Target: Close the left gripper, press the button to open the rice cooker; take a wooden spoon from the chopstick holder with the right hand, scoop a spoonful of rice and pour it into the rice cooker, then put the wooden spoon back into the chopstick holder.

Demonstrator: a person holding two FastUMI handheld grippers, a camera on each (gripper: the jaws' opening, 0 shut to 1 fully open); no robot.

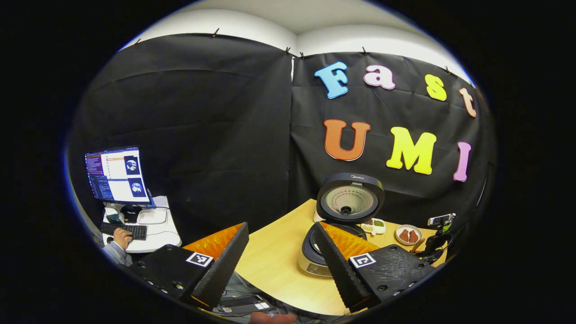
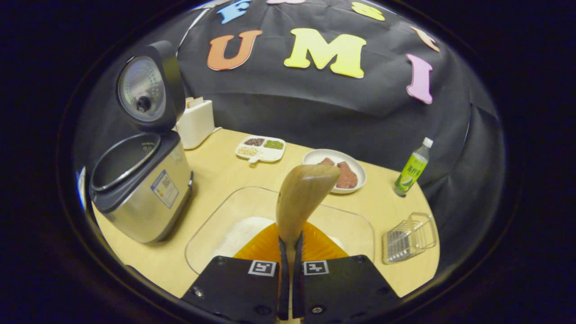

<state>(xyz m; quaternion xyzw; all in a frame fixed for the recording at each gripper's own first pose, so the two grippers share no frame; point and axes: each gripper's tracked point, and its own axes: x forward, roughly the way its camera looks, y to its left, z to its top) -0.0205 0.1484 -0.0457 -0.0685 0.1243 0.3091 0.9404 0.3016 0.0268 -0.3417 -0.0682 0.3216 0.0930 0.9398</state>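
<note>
Right gripper view puts our right gripper (image 2: 290, 252) at the bottom, its fingers clenched on the handle of the wooden spoon (image 2: 302, 193), which rises between them with its bowl up and tipped slightly to the right. Just beyond the fingers sits the clear glass dish (image 2: 216, 220) with the white rice (image 2: 238, 236) heaped in its near part; the spoon hangs above it. From here we judge the scoop is the step in hand: we should tip the spoon's bowl down into the rice, drive it forward under the heap and level it before lifting, so nothing spills on the way left. The grip must stay firm, since the handle is narrow and could twist between the pads.

To the left stands the rice cooker (image 2: 144, 198), lid (image 2: 146, 87) raised and the inner pot bare, so the opening is done. Right of the dish lies a wire rack (image 2: 411, 238). Farther back come the divided tray (image 2: 263, 149), the plate (image 2: 315, 158) with reddish pieces, a white box (image 2: 195, 121) and a green bottle (image 2: 413, 168).

In the left gripper view our left gripper (image 1: 279, 265) hangs back near the table (image 1: 274, 256) edge with its jaws spread wide and nothing between them, the open cooker beyond its right finger. Well off to the left, a person's hand (image 1: 122, 237) rests at a keyboard (image 1: 123, 230) beneath a monitor (image 1: 118, 174)
</note>
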